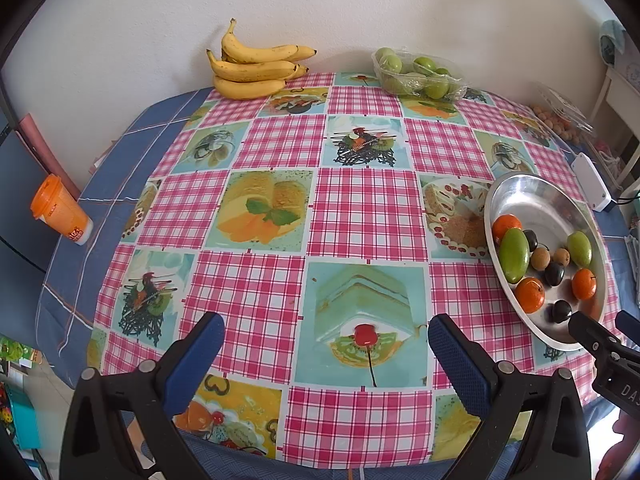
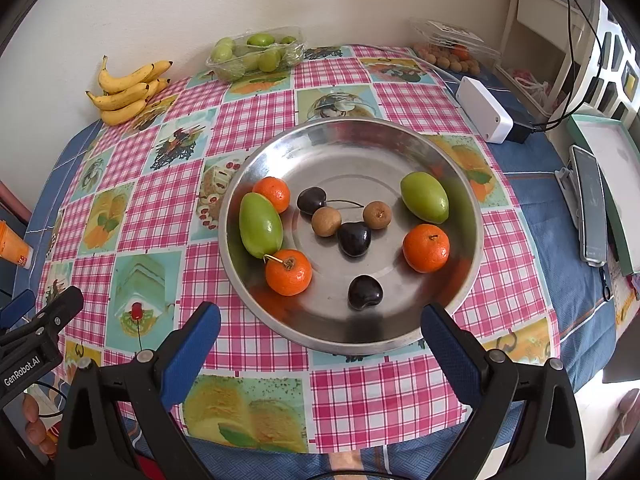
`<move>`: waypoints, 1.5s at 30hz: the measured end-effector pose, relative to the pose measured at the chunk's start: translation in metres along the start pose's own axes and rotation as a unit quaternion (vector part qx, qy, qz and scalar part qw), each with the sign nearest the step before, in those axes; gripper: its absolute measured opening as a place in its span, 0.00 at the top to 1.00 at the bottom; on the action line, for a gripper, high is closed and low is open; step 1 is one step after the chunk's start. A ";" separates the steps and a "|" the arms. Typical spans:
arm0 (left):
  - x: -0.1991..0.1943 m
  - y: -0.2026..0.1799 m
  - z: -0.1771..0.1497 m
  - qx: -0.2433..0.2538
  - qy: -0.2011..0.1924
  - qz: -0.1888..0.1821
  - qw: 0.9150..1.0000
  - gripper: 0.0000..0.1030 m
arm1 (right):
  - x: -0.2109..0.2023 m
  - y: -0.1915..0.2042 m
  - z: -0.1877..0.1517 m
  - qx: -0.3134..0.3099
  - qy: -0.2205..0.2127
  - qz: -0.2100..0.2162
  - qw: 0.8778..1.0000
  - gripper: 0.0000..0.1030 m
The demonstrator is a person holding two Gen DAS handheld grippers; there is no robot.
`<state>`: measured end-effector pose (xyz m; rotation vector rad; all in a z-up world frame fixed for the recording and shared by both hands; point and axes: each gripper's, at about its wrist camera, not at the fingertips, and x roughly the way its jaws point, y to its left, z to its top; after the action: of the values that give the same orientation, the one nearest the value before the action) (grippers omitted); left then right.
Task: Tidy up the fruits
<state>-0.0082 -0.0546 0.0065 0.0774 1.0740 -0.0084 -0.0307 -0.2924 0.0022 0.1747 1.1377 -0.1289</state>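
Note:
A round steel plate (image 2: 360, 140) (image 1: 532, 196) sits on the checked tablecloth and holds small fruit: three oranges (image 2: 425, 247), two green oval fruits (image 2: 260, 224), three dark cherries (image 2: 354, 239) and two brown longans (image 2: 326, 221). My right gripper (image 2: 320, 328) hovers open at the plate's near rim, with nothing between its fingers. Above the tablecloth left of the plate, my left gripper (image 1: 326, 338) is also open and holds nothing. The right gripper's tip (image 1: 600, 336) shows at the edge of the left wrist view.
Bananas (image 1: 256, 66) and a clear box of green fruit (image 1: 416, 72) lie by the far wall. A clear box of longans (image 2: 452, 50), a white box (image 2: 484, 110) and a phone (image 2: 590, 204) sit right of the plate. An orange cup (image 1: 60, 210) stands at the left.

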 end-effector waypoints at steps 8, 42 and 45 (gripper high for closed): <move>0.001 0.000 0.000 0.000 0.000 0.000 1.000 0.00 | 0.001 0.001 0.000 0.001 0.002 0.000 1.000 0.03; 0.001 -0.002 -0.001 0.002 0.000 0.001 1.000 0.00 | 0.003 0.001 -0.002 0.002 0.007 -0.001 1.000 0.03; 0.001 -0.001 -0.001 0.001 0.001 0.001 1.000 0.00 | 0.003 0.001 -0.002 0.002 0.007 -0.001 1.000 0.03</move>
<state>-0.0083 -0.0560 0.0049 0.0805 1.0754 -0.0081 -0.0310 -0.2914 -0.0009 0.1785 1.1506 -0.1311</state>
